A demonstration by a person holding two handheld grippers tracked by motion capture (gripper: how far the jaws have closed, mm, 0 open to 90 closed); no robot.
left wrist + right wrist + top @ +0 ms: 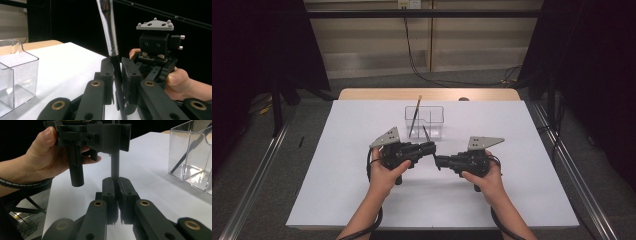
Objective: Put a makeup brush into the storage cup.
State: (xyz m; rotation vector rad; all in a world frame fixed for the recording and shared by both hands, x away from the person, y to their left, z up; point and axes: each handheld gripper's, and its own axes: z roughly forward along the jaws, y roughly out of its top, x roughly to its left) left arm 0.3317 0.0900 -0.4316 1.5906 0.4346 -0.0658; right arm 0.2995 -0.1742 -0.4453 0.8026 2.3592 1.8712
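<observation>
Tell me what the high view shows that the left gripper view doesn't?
High view: the whole white table, the left hand and right hand, and a long stick leaning in the clear box. Left gripper view: a close look at the shiny silver sleeve of the slim black tool, with the left gripper shut on its shaft. Both: the clear box, the tool, and the right gripper, also shut on it.
</observation>
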